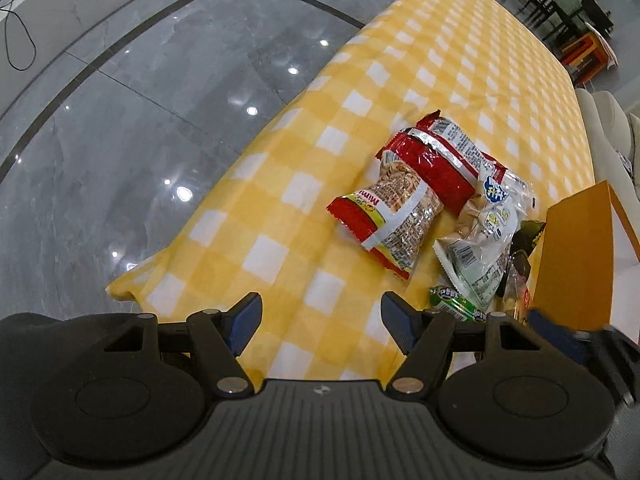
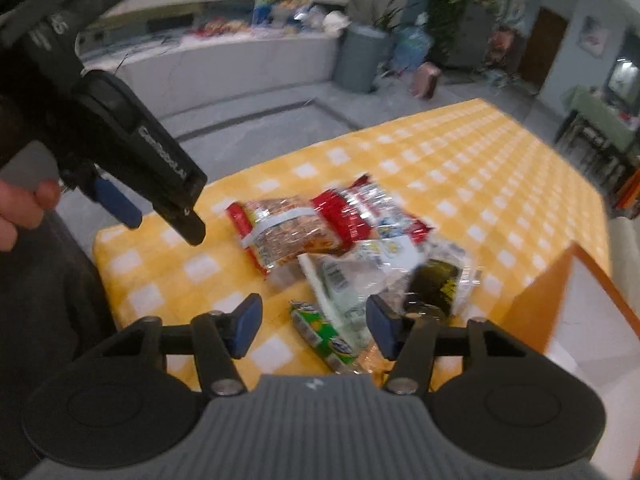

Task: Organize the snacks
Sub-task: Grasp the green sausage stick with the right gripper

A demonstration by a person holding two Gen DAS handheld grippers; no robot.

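While your left gripper [image 1: 320,322] and right gripper [image 2: 312,330] stood apart and empty beside the orange box [image 1: 576,256], the overlapping snack packets [image 1: 476,236] risked snagging together.

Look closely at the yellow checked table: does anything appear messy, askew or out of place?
Yes. The snack packets lie in a loose overlapping heap beside the orange box, facing different ways, none visibly inside it. A green packet lies apart at the near edge. Nothing looks spilled or torn.

Tablecloth [image 1: 320,208] bare left of snack packets [image 1: 440,200]; orange box [image 1: 576,256] blocks right
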